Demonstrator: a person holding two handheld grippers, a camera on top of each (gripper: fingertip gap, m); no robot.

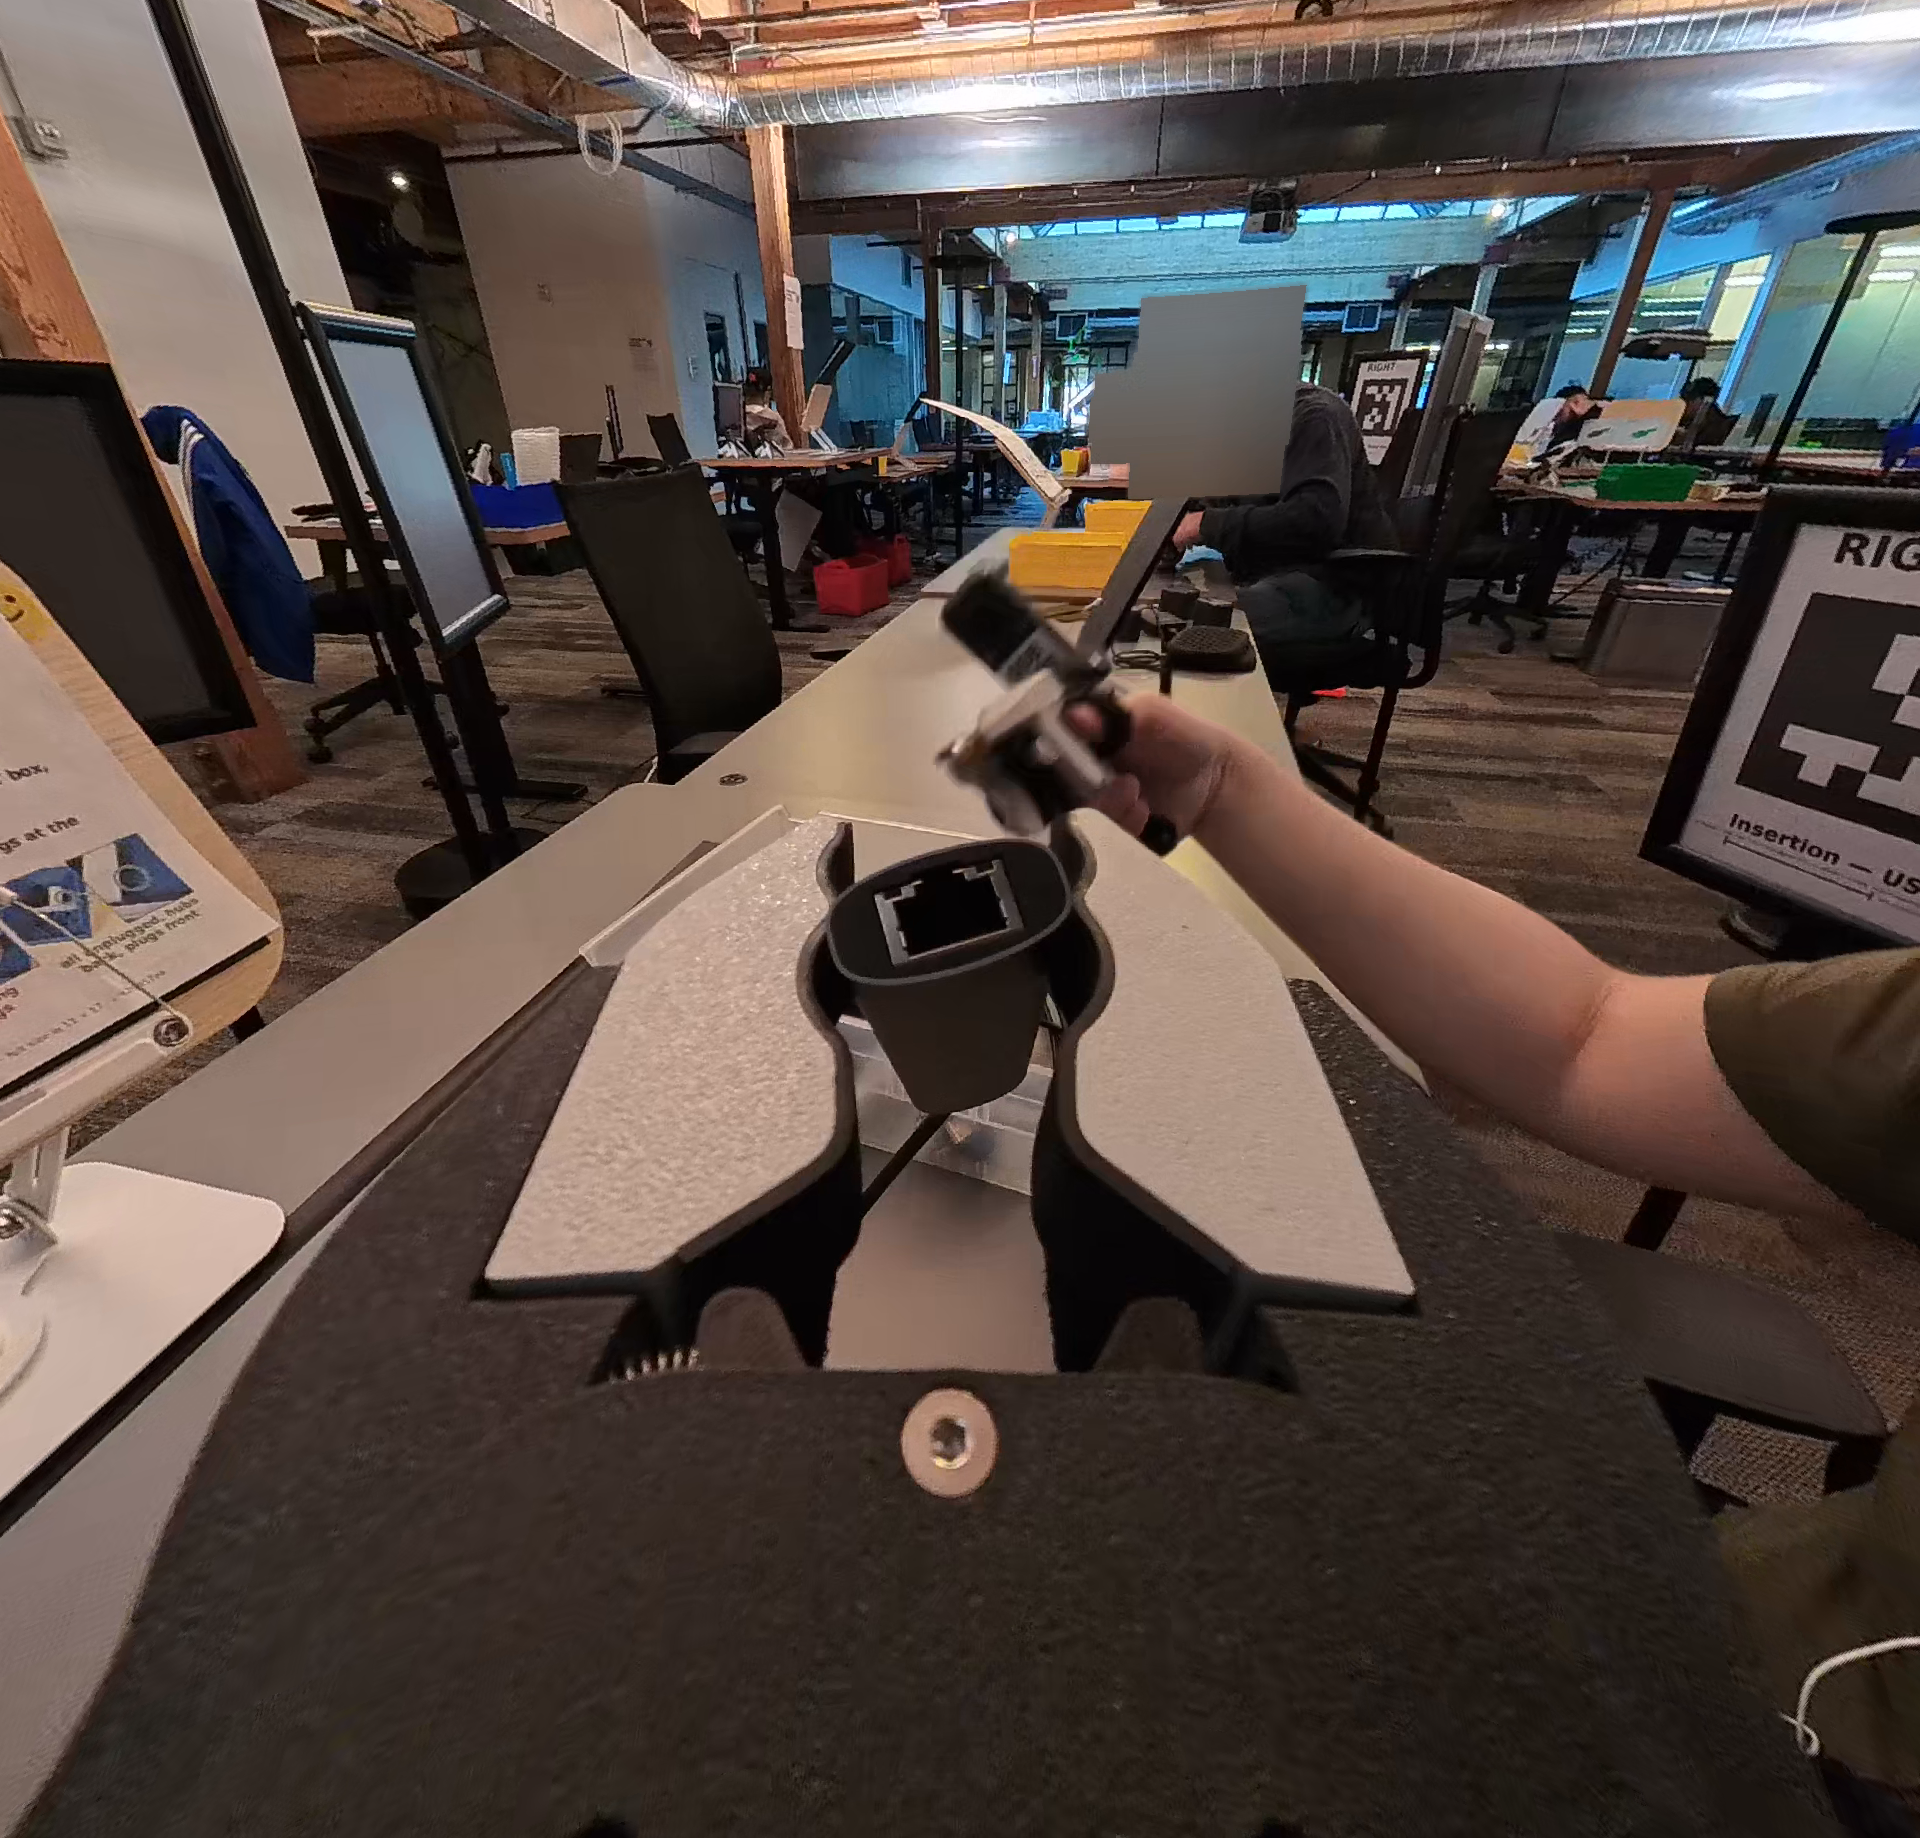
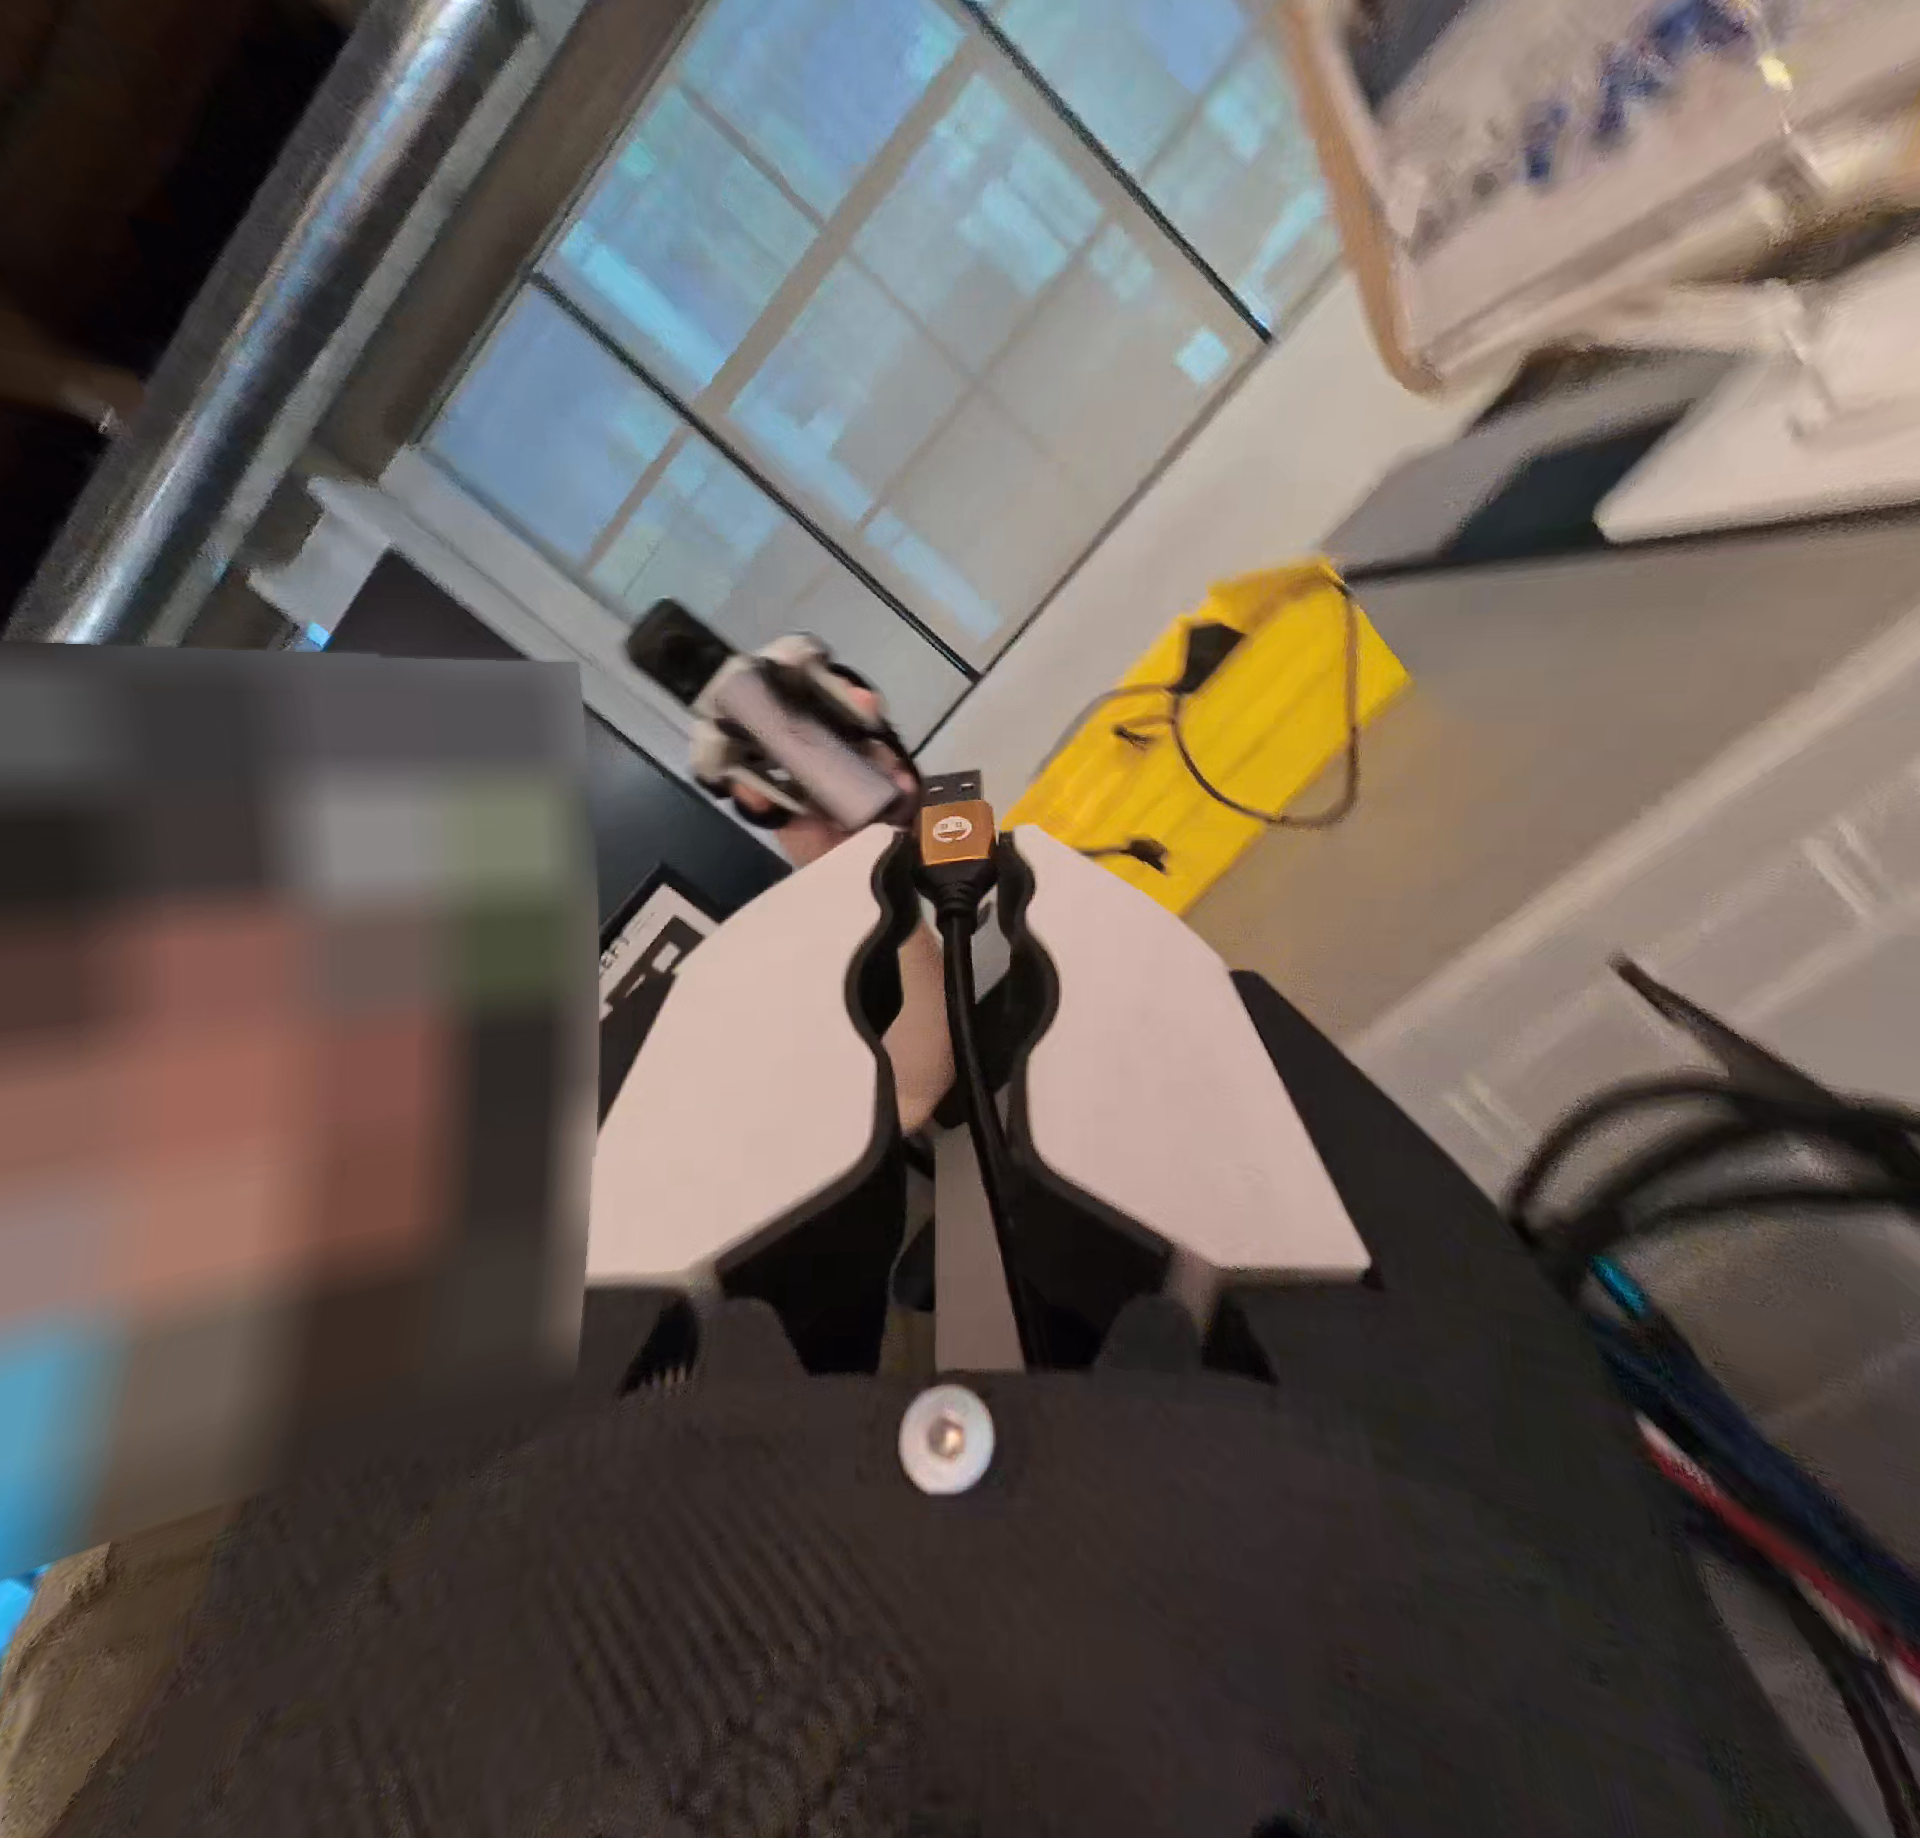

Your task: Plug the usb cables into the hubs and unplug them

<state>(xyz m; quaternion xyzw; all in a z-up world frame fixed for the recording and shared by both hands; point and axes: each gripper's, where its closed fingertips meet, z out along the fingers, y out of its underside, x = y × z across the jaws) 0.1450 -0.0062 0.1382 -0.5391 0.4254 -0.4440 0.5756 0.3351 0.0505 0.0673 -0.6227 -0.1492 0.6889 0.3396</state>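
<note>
My left gripper (image 1: 951,941) pinches a dark grey hub (image 1: 948,967), its square network port facing away at 12 o'clock over the grey table (image 1: 416,1009). My right gripper (image 2: 954,858) clamps an orange-collared USB-A cable (image 2: 956,843), plug tip poking out past the fingertips. In the right wrist view the hub shows blurred at 11 o'clock of the plug, apart from it; a yellow bin (image 2: 1247,728) sits at 1 o'clock.

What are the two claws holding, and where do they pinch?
Left claw pinches the dark hub by its sides. Right claw pinches the USB cable just behind its orange plug.
</note>
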